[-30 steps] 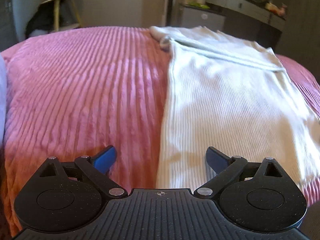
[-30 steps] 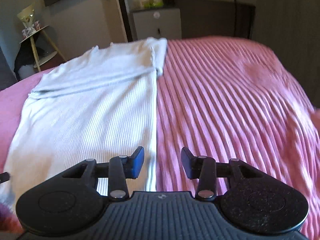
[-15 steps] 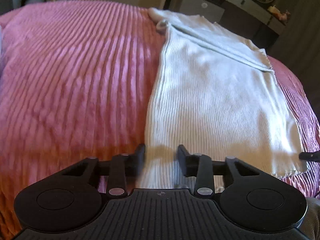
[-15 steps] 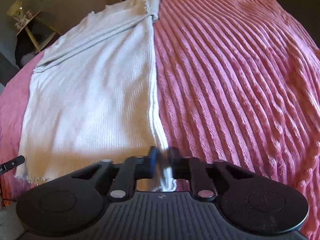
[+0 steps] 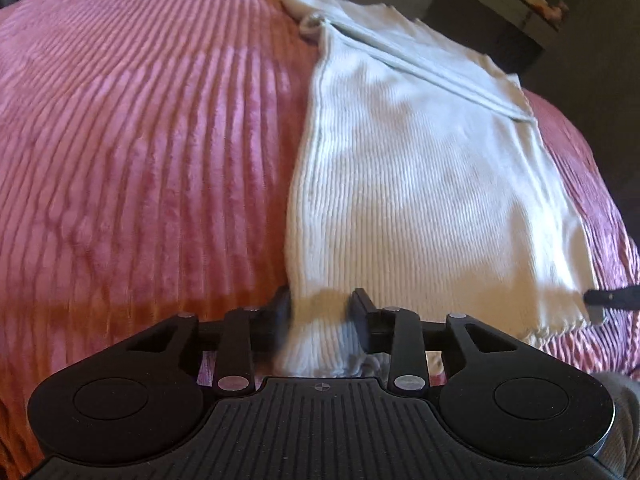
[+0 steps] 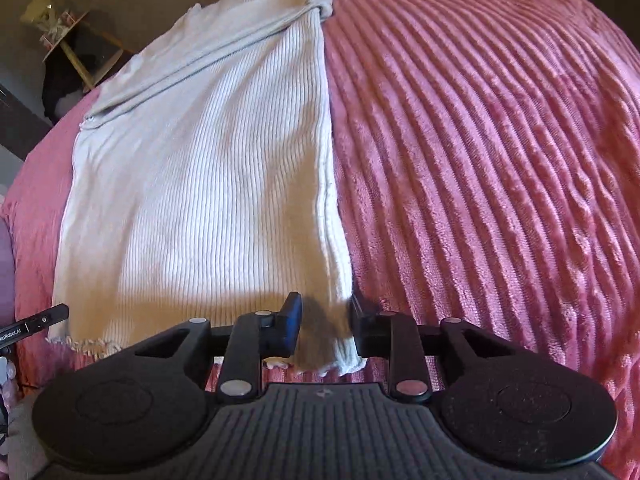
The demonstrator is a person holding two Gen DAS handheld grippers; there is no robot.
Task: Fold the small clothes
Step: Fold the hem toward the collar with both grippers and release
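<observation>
A white ribbed knit garment (image 5: 420,168) lies flat on a pink ribbed bedspread (image 5: 140,140), sleeves folded across its far end. My left gripper (image 5: 320,316) sits at the near left hem corner, fingers partly open with the cloth between them. In the right wrist view the same garment (image 6: 208,168) lies left of centre. My right gripper (image 6: 325,322) sits at the near right hem corner, fingers partly open with the cloth edge between them. Neither pair of pads is pressed together.
The bedspread (image 6: 500,160) stretches wide to the right of the garment. A dark dresser (image 5: 480,8) stands beyond the bed. A small wooden side table (image 6: 68,36) stands at the far left. The other gripper's tip (image 5: 612,300) shows at the right edge.
Both grippers have dropped to the near hem. The left narrowed around its corner. The right closed nearly shut half a second ago and now stands wider, with the cloth between its fingers.
</observation>
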